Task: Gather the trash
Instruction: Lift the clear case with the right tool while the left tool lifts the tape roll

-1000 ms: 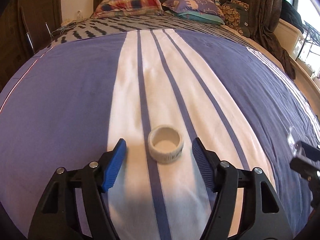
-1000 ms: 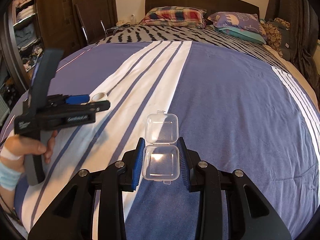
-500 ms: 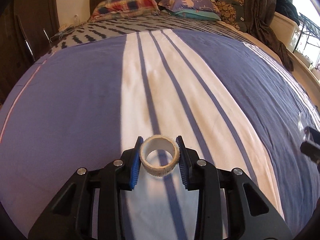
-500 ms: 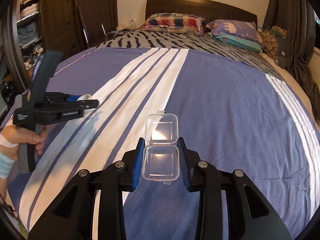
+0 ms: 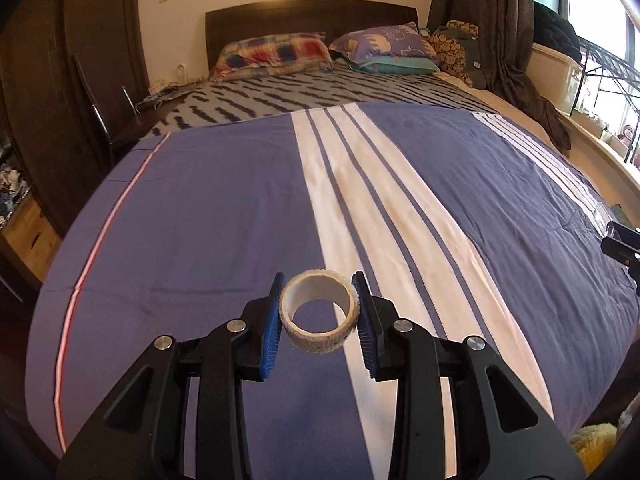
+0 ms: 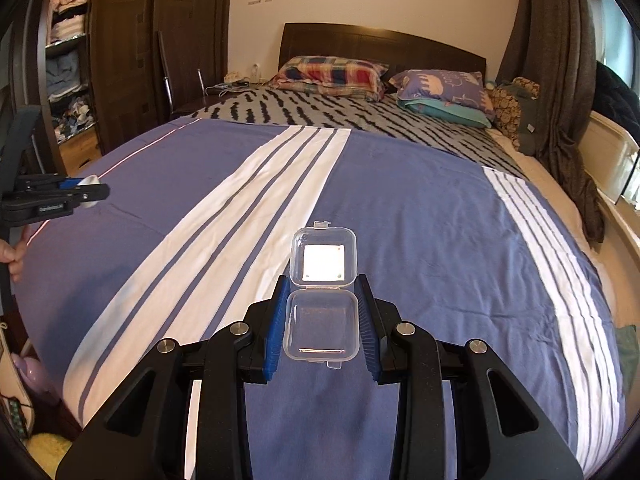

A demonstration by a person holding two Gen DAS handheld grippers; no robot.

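My left gripper is shut on a white tape roll and holds it in the air above the foot of the bed. My right gripper is shut on a small clear plastic box with its hinged lid standing open, also held above the bed. The left gripper shows at the left edge of the right wrist view, with the tape roll between its fingers. The right gripper shows at the right edge of the left wrist view.
A blue bedspread with white stripes covers the bed. Pillows lie at the dark headboard. A wardrobe stands left, curtains and a window sill right. A yellow fluffy thing lies below the bed's foot.
My left gripper closed on the tape roll and lifted it off the bedspread. Both grippers have drawn back from the bed and risen.
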